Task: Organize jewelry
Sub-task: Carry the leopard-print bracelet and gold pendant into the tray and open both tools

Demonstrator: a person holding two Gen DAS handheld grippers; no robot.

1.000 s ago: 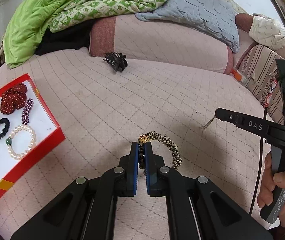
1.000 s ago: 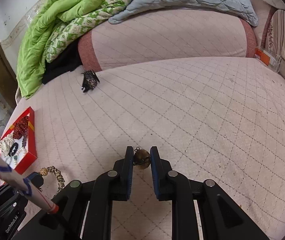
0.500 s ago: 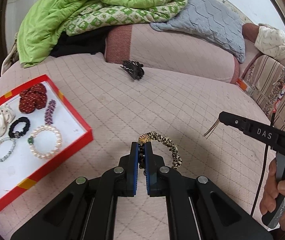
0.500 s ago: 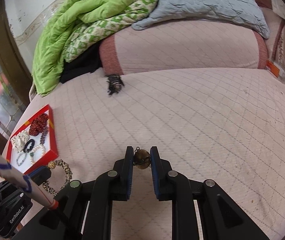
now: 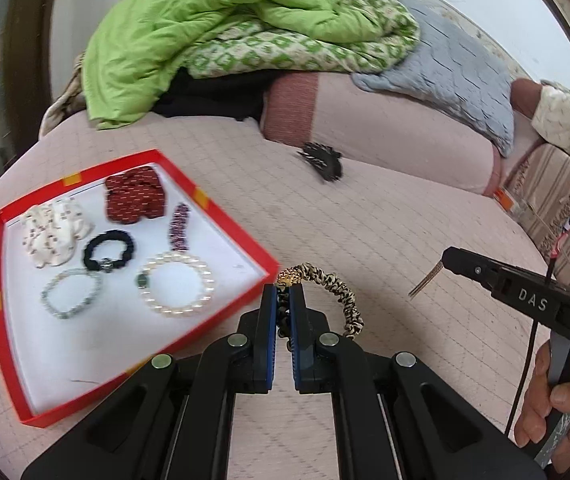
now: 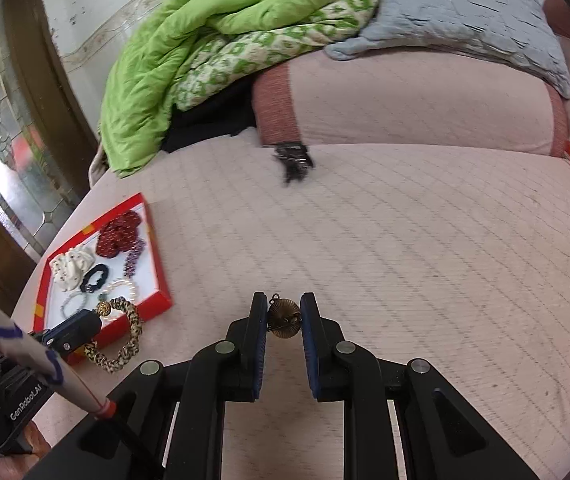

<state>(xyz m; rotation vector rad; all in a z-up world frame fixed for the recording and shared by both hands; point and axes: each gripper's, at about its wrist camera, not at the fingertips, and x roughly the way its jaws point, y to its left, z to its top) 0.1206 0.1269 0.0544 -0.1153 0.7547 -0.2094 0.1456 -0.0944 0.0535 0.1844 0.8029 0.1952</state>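
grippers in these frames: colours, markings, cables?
Both the left gripper and the right gripper are matte black with blue pads and silver pivot screws. Seen from the left camera, the right one reads "DAS" in white, trailing a black cable. The left body reads "GenRobot.AI".

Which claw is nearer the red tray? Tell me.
Left. The left claw, shut on the leopard-print hair tie, hangs at the red tray's near corner. The right claw, holding a brass pendant, is farther out over the bed.

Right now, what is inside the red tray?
The red tray holds a dark red scrunchie, a cream scrunchie, a black hair tie, a purple beaded piece, a pearl bracelet and a pale bead bracelet. Nothing seems covered.
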